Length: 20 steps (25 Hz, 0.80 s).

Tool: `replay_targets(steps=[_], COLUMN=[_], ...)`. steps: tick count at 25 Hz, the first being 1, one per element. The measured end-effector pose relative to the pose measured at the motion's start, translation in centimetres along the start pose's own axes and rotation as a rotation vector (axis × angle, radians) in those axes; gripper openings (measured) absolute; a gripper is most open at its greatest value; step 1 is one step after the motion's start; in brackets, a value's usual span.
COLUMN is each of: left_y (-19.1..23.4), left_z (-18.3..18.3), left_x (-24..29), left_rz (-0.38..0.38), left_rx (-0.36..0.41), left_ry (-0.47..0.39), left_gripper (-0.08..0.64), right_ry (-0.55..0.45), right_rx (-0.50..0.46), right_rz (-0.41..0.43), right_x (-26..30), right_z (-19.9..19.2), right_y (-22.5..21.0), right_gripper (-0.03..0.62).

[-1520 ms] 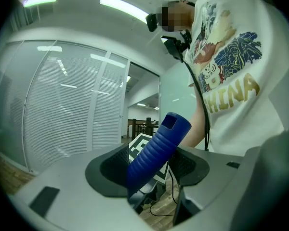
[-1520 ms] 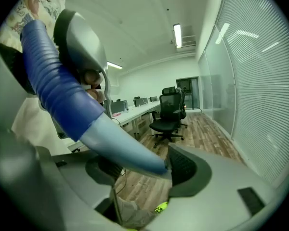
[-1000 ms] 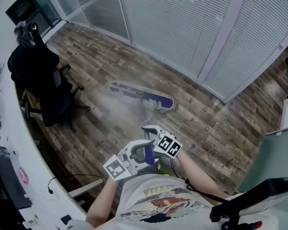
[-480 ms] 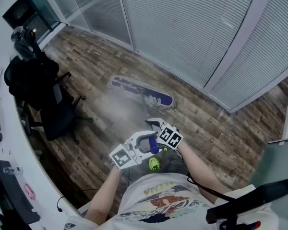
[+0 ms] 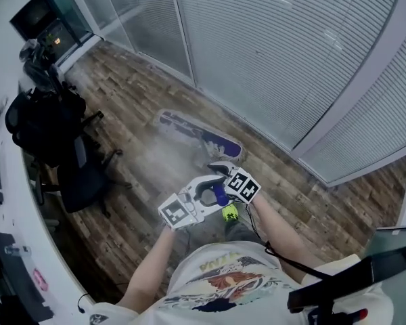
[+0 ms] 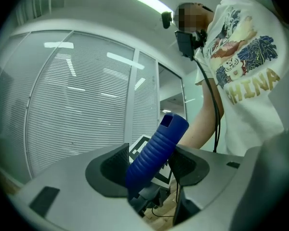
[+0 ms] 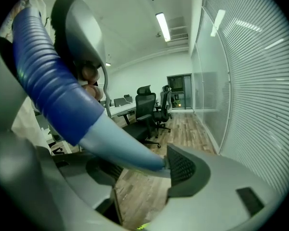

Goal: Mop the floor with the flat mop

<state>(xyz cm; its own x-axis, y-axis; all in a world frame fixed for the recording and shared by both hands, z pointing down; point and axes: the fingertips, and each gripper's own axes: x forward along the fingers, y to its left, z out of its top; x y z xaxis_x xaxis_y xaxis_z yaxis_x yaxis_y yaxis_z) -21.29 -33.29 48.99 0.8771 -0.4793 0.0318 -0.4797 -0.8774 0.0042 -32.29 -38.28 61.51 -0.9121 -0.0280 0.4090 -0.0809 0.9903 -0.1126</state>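
Our left gripper [image 6: 149,167] has its fingers clamped on the flat mop's [image 5: 199,135] blue grip [image 6: 156,150], and the right gripper [image 7: 144,170] has its fingers closed on the shaft below. The mop head rests on the floor [image 5: 135,93] near the blinds [image 5: 277,53]. We judge most of the floor is yet to be mopped.

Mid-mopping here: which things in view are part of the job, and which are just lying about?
Job: flat mop head on the wood floor; blue mop handle, gripped by left tongs and right tongs.
Lying about: black office chair; dark bundle; white desk.

White short-sleeved T-shirt [image 5: 216,291], colourful print, apparently lettered CHINA; black cable [image 6: 216,110].
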Motion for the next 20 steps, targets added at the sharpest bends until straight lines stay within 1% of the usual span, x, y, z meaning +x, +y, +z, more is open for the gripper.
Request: replay_targets(steps=[2, 4, 6, 8, 11, 13, 15, 20], left_y=[2.8, 4.5, 5.1, 4.6, 3.2, 2.1, 0.7, -3.3], left_z=[0.6, 0.5, 0.1, -0.4, -1.0, -1.9, -2.4, -2.8], left_x=[1.3, 2.6, 3.7, 4.3, 4.2, 3.6, 2.6, -0.5], left_rz=[0.015, 0.027, 0.027, 0.020, 0.014, 0.017, 0.025, 0.038], left_rx=[0.004, 0.008, 0.007, 0.004, -0.002, -0.010, -0.017, -0.021], left_ry=[-0.007, -0.010, -0.001, 0.014, 0.041, 0.065, 0.081, 0.089], left_gripper=[0.239, 0.239, 0.239, 0.239, 0.239, 0.239, 0.239, 0.239], right_ry=[-0.009, -0.012, -0.014, -0.014, 0.007, 0.032, 0.047, 0.059], right_rx=[-0.001, -0.001, 0.000, 0.000, -0.027, -0.059, -0.078, -0.094], right_rz=[0.001, 0.010, 0.018, 0.019, 0.019, 0.023, 0.023, 0.010], right_x=[0.1, -0.1, -0.6, -1.3, -1.3, -1.0, -0.8, -0.3], right_z=[0.9, 1.2, 1.1, 0.5, -0.7, -1.6, -2.2, -2.9], right_y=[-2.9, -4.8, -5.8, -5.8, -4.7, -3.5, -1.9, 2.8], right_gripper=[0.253, 0.253, 0.253, 0.253, 0.252, 0.238, 0.235, 0.235])
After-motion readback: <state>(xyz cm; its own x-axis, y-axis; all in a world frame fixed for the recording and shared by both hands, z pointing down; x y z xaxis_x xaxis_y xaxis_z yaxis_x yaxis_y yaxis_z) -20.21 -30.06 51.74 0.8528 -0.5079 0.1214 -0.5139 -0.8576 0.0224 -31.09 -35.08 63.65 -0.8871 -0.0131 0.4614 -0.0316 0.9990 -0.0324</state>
